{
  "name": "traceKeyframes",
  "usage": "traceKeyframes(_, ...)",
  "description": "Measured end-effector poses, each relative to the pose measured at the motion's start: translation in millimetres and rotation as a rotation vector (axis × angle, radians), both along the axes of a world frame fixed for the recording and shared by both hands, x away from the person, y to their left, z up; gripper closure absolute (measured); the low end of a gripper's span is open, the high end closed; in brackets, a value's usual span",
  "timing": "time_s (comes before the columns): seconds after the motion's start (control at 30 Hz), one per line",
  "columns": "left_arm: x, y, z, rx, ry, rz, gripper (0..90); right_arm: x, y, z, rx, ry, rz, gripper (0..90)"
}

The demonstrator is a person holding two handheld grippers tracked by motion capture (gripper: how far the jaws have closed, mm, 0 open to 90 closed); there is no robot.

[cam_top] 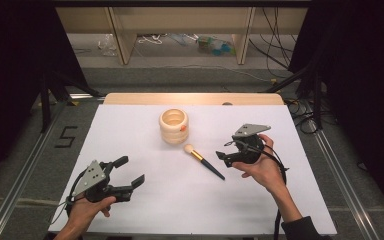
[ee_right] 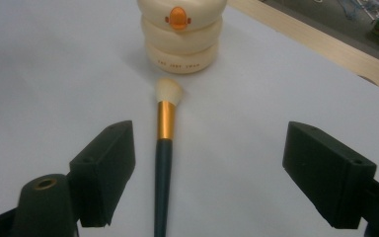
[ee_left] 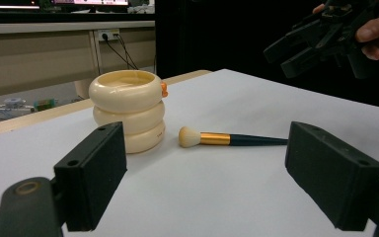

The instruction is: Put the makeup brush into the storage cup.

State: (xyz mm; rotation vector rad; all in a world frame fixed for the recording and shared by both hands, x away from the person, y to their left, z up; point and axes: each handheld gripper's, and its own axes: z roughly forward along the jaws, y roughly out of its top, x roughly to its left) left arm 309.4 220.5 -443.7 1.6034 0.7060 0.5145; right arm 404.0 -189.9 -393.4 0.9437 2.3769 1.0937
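A makeup brush [cam_top: 203, 161] with a cream head, gold ferrule and dark handle lies on the white table cover. Its head points at a cream ringed cup [cam_top: 174, 125] with an orange spot. My right gripper [cam_top: 225, 150] is open, held above the table just right of the brush. In the right gripper view the brush [ee_right: 165, 148] runs up between the jaws, nearer the left one, toward the cup [ee_right: 180, 34]. My left gripper [cam_top: 131, 171] is open and empty at the front left. Its view shows the cup [ee_left: 127, 108], the brush [ee_left: 227, 139] and the right gripper [ee_left: 316, 42].
The white cover [cam_top: 145, 205] spans the table, with a wooden strip [cam_top: 130, 98] at the far edge. Metal rails run along both sides. A "5" mark [cam_top: 66, 136] is on the floor at left. Cables and shelf legs lie beyond the table.
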Motion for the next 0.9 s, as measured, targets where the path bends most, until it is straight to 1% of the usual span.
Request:
traceKeyframes(0.03, 0.0, -0.1, 0.1, -0.002, 0.0, 0.0, 16.0, 3.3, 4.5, 0.2, -0.009, 0.015, 0.005, 20.9)
traceKeyframes(0.17, -0.2, -0.4, 0.1, 0.0, -0.002, -0.002, 16.0, 9.1, 11.4, -0.4, -0.027, 0.027, 0.022, 20.9)
traceKeyframes(0.2, -0.1, -0.4, 0.2, 0.001, -0.003, -0.002, 16.0, 11.1, 14.9, -0.8, -0.031, 0.042, 0.027, 20.9)
traceKeyframes(0.23, 0.0, -0.4, 0.1, 0.004, -0.004, -0.003, 16.0, 15.1, 19.9, -2.0, -0.046, 0.053, 0.034, 20.9)
traceKeyframes(0.33, 0.1, -0.2, 0.0, 0.001, 0.001, -0.004, 16.0, 18.9, 24.8, -4.7, -0.049, 0.056, 0.035, 21.4)
traceKeyframes(0.37, 0.1, -0.2, 0.1, 0.001, 0.003, -0.003, 16.0, 21.3, 26.0, -5.3, -0.062, 0.063, 0.047, 21.8)
traceKeyframes(0.43, 0.0, -0.1, 0.1, 0.001, 0.003, -0.004, 16.1, 25.3, 31.2, -8.7, -0.071, 0.086, 0.049, 22.5)
traceKeyframes(0.47, -0.1, -0.1, 0.2, 0.001, 0.002, -0.004, 16.1, 25.3, 31.2, -8.7, -0.071, 0.086, 0.049, 22.5)
traceKeyframes(0.53, -0.1, -0.1, 0.3, 0.0, 0.003, -0.004, 16.1, 28.2, 35.7, -10.7, -0.091, 0.109, 0.061, 22.9)
traceKeyframes(0.57, 0.0, -0.2, 0.2, 0.001, 0.002, -0.005, 16.1, 28.2, 35.7, -10.7, -0.091, 0.109, 0.061, 22.9)
traceKeyframes(0.6, 0.2, -0.2, 0.2, 0.006, 0.0, -0.008, 16.1, 29.8, 37.0, -11.9, -0.107, 0.102, 0.073, 23.0)
traceKeyframes(0.63, 0.1, -0.5, 0.1, 0.004, 0.0, -0.008, 16.0, 30.5, 39.1, -12.8, -0.108, 0.106, 0.07, 23.1)
traceKeyframes(0.67, 0.0, -0.8, 0.0, 0.0, 0.003, -0.007, 16.0, 31.6, 40.9, -13.5, -0.122, 0.115, 0.076, 23.1)
traceKeyframes(0.7, 0.0, -0.8, 0.1, 0.0, 0.0, -0.008, 16.0, 32.0, 43.0, -14.6, -0.116, 0.119, 0.072, 23.2)
traceKeyframes(0.73, -0.1, -0.8, 0.1, 0.002, 0.0, -0.008, 16.0, 32.4, 44.9, -14.1, -0.13, 0.143, 0.061, 23.3)
traceKeyframes(0.8, 0.0, -0.7, -0.1, 0.007, -0.001, -0.007, 16.0, 34.6, 48.3, -15.9, -0.151, 0.153, 0.077, 24.4)
traceKeyframes(0.83, 0.0, -0.9, -0.1, 0.002, 0.002, -0.005, 16.0, 35.8, 50.8, -18.1, -0.153, 0.147, 0.084, 24.7)
traceKeyframes(0.9, 0.2, -0.7, -0.1, 0.001, 0.001, -0.006, 16.0, 38.6, 56.5, -19.9, -0.187, 0.17, 0.101, 25.5)
